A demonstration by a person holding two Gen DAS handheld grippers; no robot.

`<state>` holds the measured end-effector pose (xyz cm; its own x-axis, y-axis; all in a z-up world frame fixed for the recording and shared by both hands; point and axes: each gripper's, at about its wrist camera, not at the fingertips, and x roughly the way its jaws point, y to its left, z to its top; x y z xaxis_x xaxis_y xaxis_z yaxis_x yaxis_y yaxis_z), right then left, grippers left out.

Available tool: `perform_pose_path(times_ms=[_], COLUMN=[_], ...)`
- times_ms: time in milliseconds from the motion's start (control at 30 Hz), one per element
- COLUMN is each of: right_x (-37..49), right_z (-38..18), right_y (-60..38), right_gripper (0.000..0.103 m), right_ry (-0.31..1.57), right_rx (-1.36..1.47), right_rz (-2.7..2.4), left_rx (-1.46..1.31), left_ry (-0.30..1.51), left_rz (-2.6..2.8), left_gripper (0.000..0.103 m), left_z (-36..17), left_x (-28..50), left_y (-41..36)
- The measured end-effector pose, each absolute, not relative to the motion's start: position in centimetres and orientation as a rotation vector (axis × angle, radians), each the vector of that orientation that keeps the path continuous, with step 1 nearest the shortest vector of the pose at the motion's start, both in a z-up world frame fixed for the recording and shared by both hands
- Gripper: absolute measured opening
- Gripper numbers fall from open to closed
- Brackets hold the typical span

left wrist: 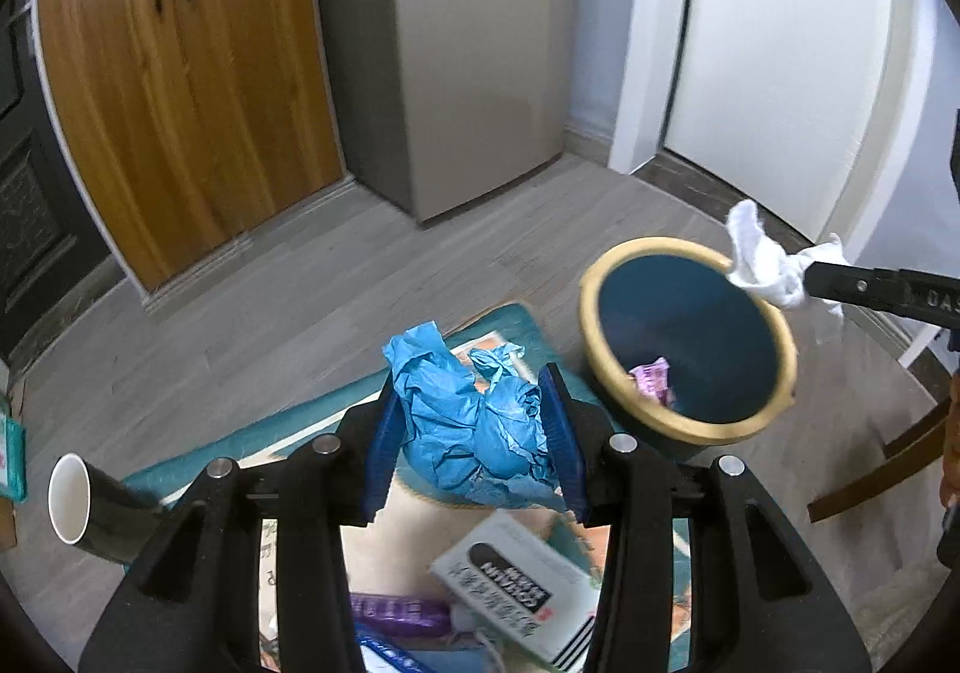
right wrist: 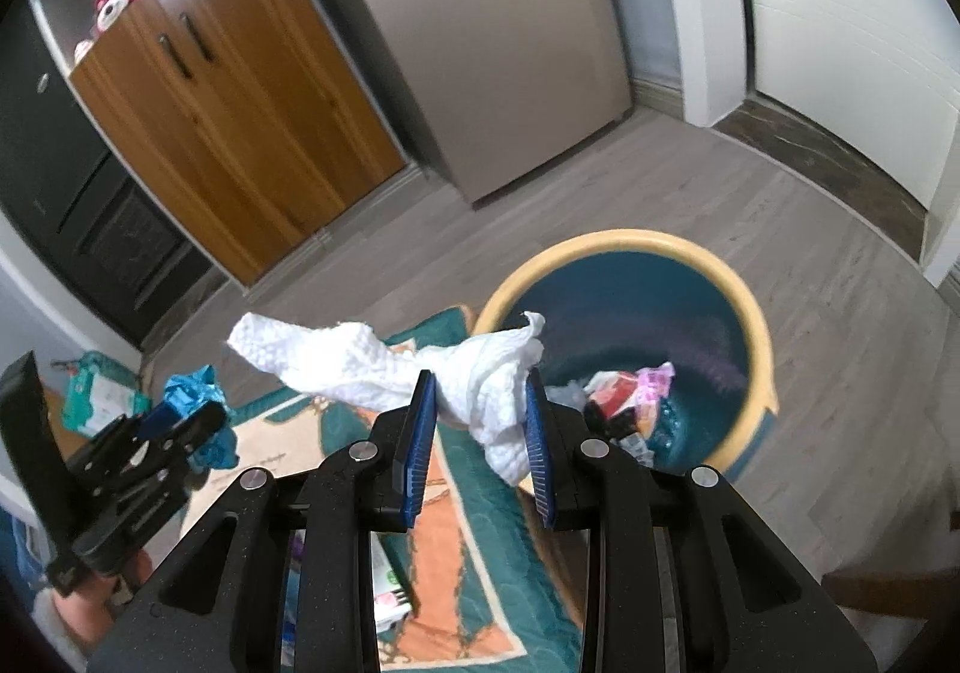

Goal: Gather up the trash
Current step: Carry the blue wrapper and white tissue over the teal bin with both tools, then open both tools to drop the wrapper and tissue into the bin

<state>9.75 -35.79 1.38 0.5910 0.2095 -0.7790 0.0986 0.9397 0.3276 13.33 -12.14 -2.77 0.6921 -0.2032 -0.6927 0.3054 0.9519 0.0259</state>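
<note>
Item 1: my left gripper (left wrist: 474, 427), jaws closed on a crumpled blue paper wad (left wrist: 474, 421), which bulges above and below the blue pads. It hangs over a teal and orange mat (left wrist: 288, 421) on the floor, just left of the bin.

Item 2: my right gripper (right wrist: 480, 421), jaws clamped on a white paper towel (right wrist: 474, 379). One end of the towel trails out to the left, the other folds down between the pads. From the left wrist view the towel (left wrist: 762, 265) sits at the bin's far right rim, at the tip of the right gripper's dark finger (left wrist: 864, 289).

Item 3: bin (left wrist: 606, 265), dark teal inside with a pale yellow rim, standing on the grey wood floor (left wrist: 300, 283) at the mat's edge. Already inside: a pink wrapper (left wrist: 651, 379) and, in the right wrist view, a red and black packet (right wrist: 612, 397) among other scraps I cannot identify.

Item 4: loose things below my left gripper on the mat: a white box with black print (left wrist: 516, 577) and a purple packet (left wrist: 402, 610).

Item 5: black cup with white interior (left wrist: 78, 499), lying on its side at the left, mouth toward the camera.

Item 6: background: wooden cabinet (left wrist: 180, 91), grey refrigerator (left wrist: 480, 43), white door (left wrist: 780, 43).
</note>
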Motion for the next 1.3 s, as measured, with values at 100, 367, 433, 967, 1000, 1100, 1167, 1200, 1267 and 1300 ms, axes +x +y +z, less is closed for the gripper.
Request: perform_pose_path(times_ms=[100, 367, 433, 967, 1000, 1100, 1167, 1200, 1267, 1300], right_x=[9.6, 10.1, 10.3, 12.5, 12.5, 12.7, 12.8, 12.9, 13.2, 13.3], right_z=[1.4, 0.2, -0.1, -3.6, -3.7, -4.3, -4.9, -5.2, -5.8, -6.1], right_y=[-36.8, -40.0, -40.5, -45.7, -45.8, -46.7, -47.2, -47.4, -47.6, -47.7], right_gripper=[0.03, 0.03, 0.03, 0.03, 0.03, 0.03, 0.03, 0.03, 0.03, 0.03], right_ry=[0.937, 0.957, 0.959, 1.018, 1.02, 1.027, 1.039, 1.046, 1.06, 1.07], right_rx=[0.361, 0.4, 0.411, 0.47, 0.471, 0.481, 0.495, 0.5, 0.505, 0.506], right_rz=[0.043, -0.007, -0.015, -0.107, -0.111, -0.128, -0.137, -0.141, -0.146, -0.146], left_rx=[0.137, 0.186, 0.194, 0.251, 0.25, 0.244, 0.247, 0.25, 0.258, 0.262], left_ry=[0.738, 0.717, 0.713, 0.733, 0.735, 0.739, 0.745, 0.748, 0.756, 0.761], left_rz=[-0.306, -0.34, -0.351, -0.448, -0.451, -0.475, -0.489, -0.495, -0.513, -0.52], left_gripper=[0.043, 0.043, 0.043, 0.043, 0.043, 0.043, 0.043, 0.044, 0.044, 0.044], left_z=[-2.4, -3.0, -3.1, -6.3, -6.5, -7.0, -7.4, -7.6, -8.1, -8.4], left_x=[13.0, 12.3, 12.4, 14.7, 14.8, 15.1, 15.3, 15.4, 15.5, 15.5], left_y=[-13.2, -15.6, -16.3, -22.1, -22.4, -23.1, -23.9, -24.2, -25.0, -25.4])
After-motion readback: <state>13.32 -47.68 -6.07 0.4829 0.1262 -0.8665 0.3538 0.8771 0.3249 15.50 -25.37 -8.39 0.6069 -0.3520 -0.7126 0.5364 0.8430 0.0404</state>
